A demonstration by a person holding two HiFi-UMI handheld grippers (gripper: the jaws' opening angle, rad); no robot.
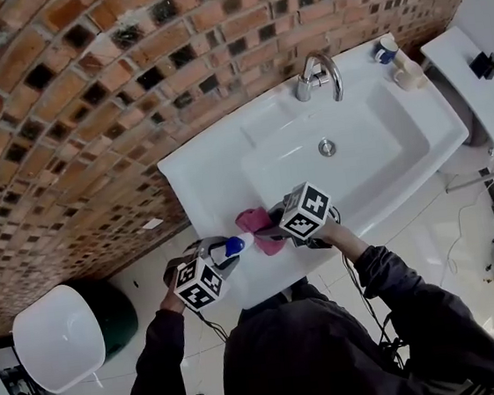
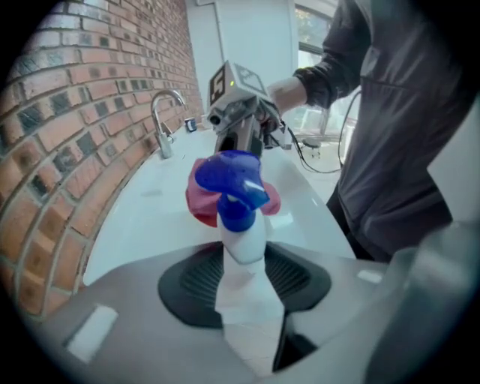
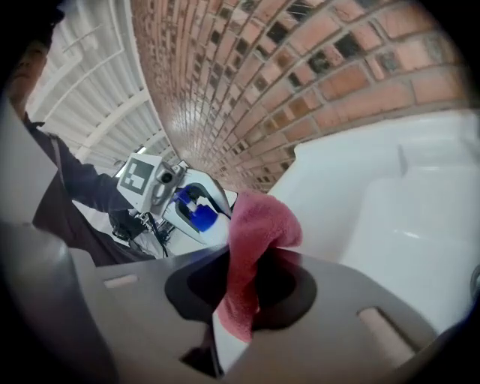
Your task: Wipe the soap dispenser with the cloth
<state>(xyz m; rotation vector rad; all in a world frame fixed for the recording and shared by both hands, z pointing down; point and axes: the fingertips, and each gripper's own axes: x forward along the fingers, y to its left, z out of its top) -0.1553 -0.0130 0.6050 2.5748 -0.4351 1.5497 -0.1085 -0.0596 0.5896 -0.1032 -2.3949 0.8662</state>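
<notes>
The soap dispenser [image 2: 241, 232], a white bottle with a blue pump top [image 1: 232, 246], is clamped between the jaws of my left gripper [image 1: 221, 259], which holds it over the sink's front left corner. My right gripper [image 1: 273, 233] is shut on a pink cloth [image 3: 251, 247], and the cloth [image 1: 258, 229] is bunched against the blue pump head. In the left gripper view the cloth [image 2: 201, 201] sits just behind the pump top. In the right gripper view the bottle [image 3: 196, 216] appears left of the cloth.
A white sink [image 1: 218, 173] with a chrome tap [image 1: 320, 74] and a drain [image 1: 326, 147] lies under a brick wall. A second small bottle [image 1: 396, 62] stands at the sink's far right corner. A white-lidded bin [image 1: 59, 337] stands on the floor at left.
</notes>
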